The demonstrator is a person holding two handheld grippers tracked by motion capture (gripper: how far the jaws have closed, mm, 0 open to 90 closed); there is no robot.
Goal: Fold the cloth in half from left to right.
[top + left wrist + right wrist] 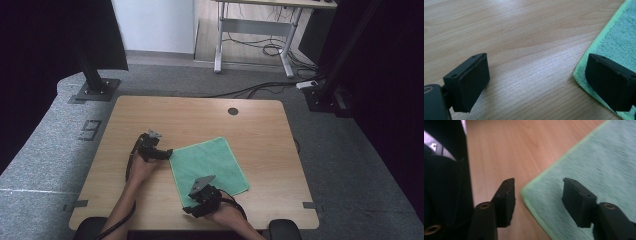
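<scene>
A green cloth [209,165] lies flat on the wooden table [200,115], a little right of its middle. My left gripper [167,154] sits at the cloth's far left corner. In the left gripper view its jaws [536,72] stand wide, one over bare wood, the other over the cloth's edge [616,37]. My right gripper [187,210] is at the near left corner. In the right gripper view it [539,190] straddles that corner of the cloth [594,162], with the pads apart from the fabric. The right gripper view is blurred.
A dark round grommet [233,111] sits near the table's far edge. Black frame posts [95,80] stand on the grey carpet at both far corners. Behind them are a white desk frame [255,45] and loose cables on the floor.
</scene>
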